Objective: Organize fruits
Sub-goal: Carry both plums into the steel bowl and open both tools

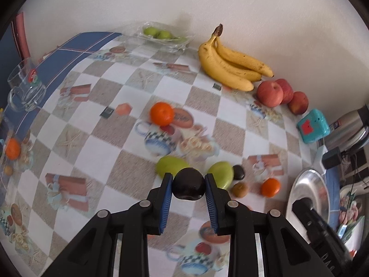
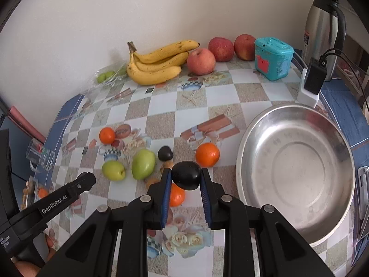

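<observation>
Between my left gripper's (image 1: 188, 182) blue pads sits a dark plum (image 1: 189, 184), clamped and lifted above the tablecloth (image 1: 110, 129); my right gripper (image 2: 186, 175) likewise pinches a second dark plum (image 2: 186, 175). Below lie green fruits (image 2: 143, 164), oranges (image 2: 207, 154) and another dark plum (image 2: 165, 153), with an empty steel basin (image 2: 295, 168) at right. Bananas (image 2: 156, 64) and apples (image 2: 201, 61) line the wall.

Orange (image 2: 177, 195): partly hidden behind right tool's (image 2: 185, 177) left finger. Small brown fruit (image 2: 166, 164): mostly covered by the held dark plum (image 2: 186, 175). Steel basin (image 1: 307, 194): partly blocked, right of left tool (image 1: 189, 183).
</observation>
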Action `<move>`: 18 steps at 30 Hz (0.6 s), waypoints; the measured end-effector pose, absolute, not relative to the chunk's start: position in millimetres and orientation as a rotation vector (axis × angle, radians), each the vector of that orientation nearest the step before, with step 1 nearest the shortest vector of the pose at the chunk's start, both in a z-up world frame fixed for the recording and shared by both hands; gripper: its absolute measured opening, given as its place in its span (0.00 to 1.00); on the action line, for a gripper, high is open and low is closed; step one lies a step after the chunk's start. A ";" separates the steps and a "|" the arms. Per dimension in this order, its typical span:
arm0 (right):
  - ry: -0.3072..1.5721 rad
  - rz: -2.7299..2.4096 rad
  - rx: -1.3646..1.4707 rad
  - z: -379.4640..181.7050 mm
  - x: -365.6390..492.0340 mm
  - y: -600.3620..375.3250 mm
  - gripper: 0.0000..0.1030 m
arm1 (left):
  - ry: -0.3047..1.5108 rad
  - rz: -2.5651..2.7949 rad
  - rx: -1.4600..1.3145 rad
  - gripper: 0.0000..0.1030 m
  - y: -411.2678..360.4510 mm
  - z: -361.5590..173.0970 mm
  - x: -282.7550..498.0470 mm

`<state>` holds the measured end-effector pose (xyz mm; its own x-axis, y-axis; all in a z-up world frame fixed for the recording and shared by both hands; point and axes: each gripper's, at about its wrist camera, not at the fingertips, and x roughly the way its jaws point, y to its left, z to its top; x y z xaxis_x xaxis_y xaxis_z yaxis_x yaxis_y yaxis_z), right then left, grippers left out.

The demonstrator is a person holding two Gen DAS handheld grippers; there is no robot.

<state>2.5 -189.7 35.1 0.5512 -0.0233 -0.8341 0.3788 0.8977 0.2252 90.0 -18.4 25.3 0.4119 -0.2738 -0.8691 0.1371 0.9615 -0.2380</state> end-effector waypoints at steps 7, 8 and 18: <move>0.983 -0.292 0.405 32.4 9.4 -207.2 0.24 | 1.106 -0.314 -0.120 0.29 -70.4 24.8 96.1; 0.987 -0.305 0.404 31.1 8.0 -210.4 0.24 | 1.100 -0.334 -0.111 0.29 -78.7 24.9 93.2; 1.022 -0.517 0.469 19.7 -32.3 -282.3 0.25 | 1.068 -0.535 0.067 0.29 -161.7 22.8 48.3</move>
